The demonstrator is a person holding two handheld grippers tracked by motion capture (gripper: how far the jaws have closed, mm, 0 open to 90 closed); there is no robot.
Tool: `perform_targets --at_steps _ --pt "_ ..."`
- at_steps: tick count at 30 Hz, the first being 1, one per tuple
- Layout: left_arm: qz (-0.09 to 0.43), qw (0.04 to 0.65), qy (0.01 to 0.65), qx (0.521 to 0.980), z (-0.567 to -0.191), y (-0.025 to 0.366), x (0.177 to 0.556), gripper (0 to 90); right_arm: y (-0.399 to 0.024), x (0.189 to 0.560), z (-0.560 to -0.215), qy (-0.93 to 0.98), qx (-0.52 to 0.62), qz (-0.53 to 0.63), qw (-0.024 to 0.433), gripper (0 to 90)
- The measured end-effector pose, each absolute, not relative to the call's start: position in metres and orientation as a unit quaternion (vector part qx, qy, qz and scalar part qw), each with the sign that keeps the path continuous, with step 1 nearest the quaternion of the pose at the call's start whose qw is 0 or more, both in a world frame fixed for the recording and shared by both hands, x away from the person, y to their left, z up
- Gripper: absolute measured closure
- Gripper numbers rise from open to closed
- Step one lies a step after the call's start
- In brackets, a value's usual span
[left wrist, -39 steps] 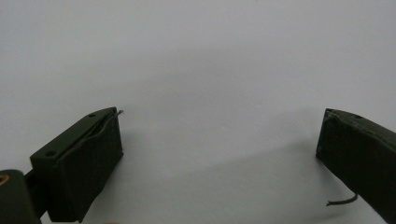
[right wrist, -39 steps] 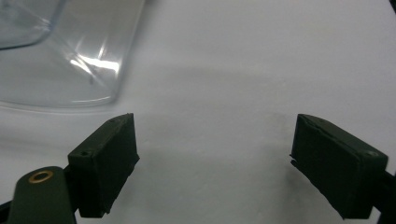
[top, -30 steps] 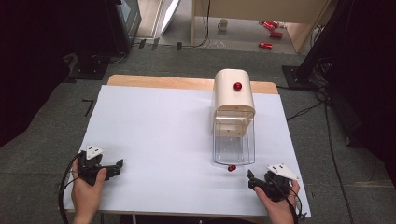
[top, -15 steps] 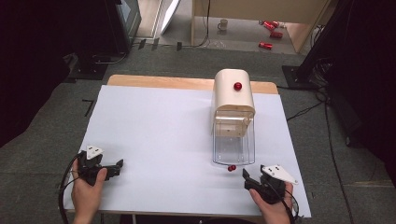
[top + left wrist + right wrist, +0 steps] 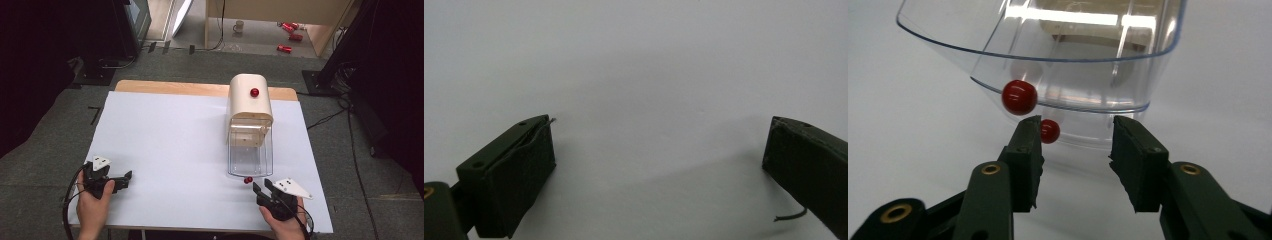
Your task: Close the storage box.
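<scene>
A cream dispenser with a red knob stands on the right half of the white table. A clear plastic bin sticks out of its front. Two small red balls lie on the table just before the bin's front edge. My right gripper is open, with its tips just short of them. In the right gripper view the larger ball rests against the bin, and the smaller ball lies beside the left jaw's tip. My left gripper rests open at the near left with nothing between its jaws.
The table's near edge runs right under both hands. A wooden strip shows at the far edge. On the floor beyond stand dark equipment stands, cables, a mug and red cans.
My right gripper has shifted left and a little forward, closer to the red balls. The left gripper has stayed put.
</scene>
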State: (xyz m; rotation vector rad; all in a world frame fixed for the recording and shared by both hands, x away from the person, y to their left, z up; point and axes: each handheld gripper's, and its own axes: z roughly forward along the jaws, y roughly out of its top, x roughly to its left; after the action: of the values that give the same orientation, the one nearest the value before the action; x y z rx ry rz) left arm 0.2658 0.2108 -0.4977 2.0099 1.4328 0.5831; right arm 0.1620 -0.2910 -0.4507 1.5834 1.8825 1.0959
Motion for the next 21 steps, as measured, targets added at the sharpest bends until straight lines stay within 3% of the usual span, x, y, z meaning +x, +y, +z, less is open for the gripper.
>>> perform_targets --at_steps 8,21 --pt "0.22 0.298 0.539 0.756 -0.4977 0.2107 0.2658 0.3 -0.2854 0.1612 -0.4498 0.679 0.571 0.404 0.223 67.0" --pt "0.219 0.298 0.539 0.756 -0.4977 0.2108 0.2658 0.3 -0.2801 0.1584 -0.45 0.69 0.559 0.409 0.212 69.4"
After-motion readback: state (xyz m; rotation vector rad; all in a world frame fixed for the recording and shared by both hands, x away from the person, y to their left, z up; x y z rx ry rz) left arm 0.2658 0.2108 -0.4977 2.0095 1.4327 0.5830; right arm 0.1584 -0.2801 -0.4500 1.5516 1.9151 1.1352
